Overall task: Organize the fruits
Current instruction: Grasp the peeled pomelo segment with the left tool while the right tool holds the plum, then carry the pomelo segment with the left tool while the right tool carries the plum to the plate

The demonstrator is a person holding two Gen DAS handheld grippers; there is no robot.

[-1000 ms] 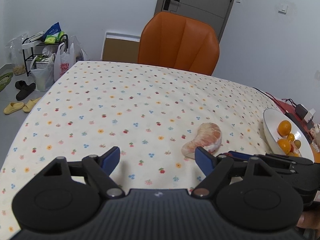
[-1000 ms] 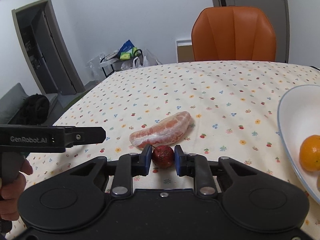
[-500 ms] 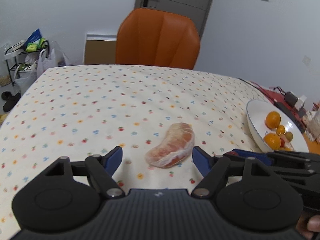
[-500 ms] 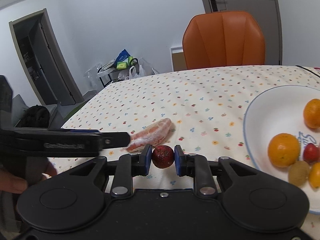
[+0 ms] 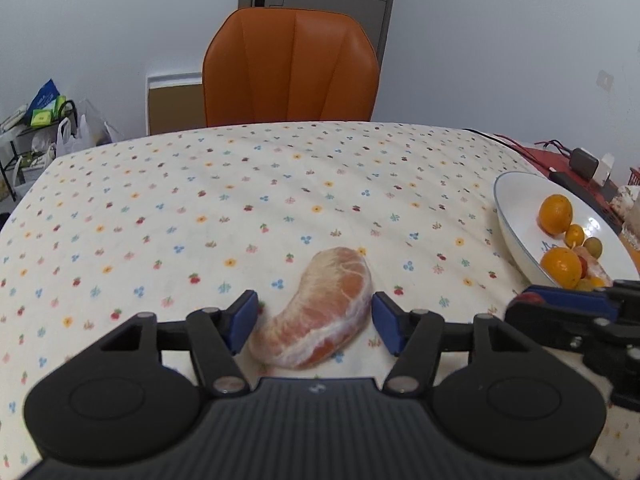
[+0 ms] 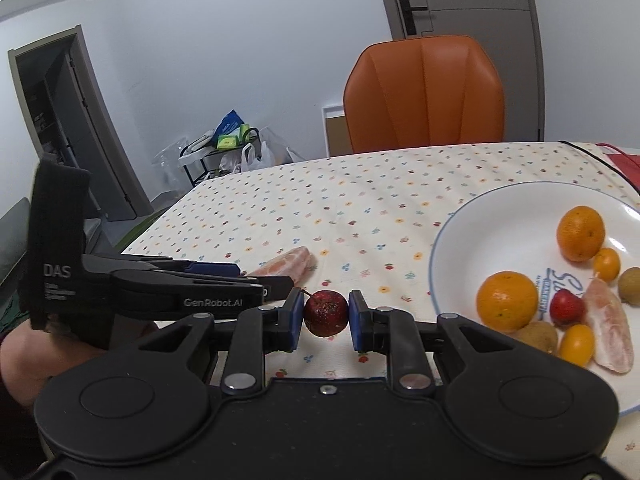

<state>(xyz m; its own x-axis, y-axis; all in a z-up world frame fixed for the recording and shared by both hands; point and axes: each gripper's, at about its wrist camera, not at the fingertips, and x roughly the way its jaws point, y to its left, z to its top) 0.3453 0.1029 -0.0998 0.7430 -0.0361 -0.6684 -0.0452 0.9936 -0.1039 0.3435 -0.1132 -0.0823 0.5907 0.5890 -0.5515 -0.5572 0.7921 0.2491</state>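
Tongs in my right hand (image 6: 326, 316) pinch a small dark red round fruit (image 6: 325, 313) at lower centre of the right view, just left of the white blue-rimmed plate (image 6: 452, 236) holding oranges and other fruit. My left tongs (image 5: 315, 322) stand wide apart around the peeled pink pomelo segment (image 5: 316, 314) lying on the flower-dotted tablecloth (image 5: 240, 200), pads not gripping it.

The left hand-held gripper (image 6: 256, 276) reads "GenRobot.AI" and "DAS" (smaller lines below unreadable).
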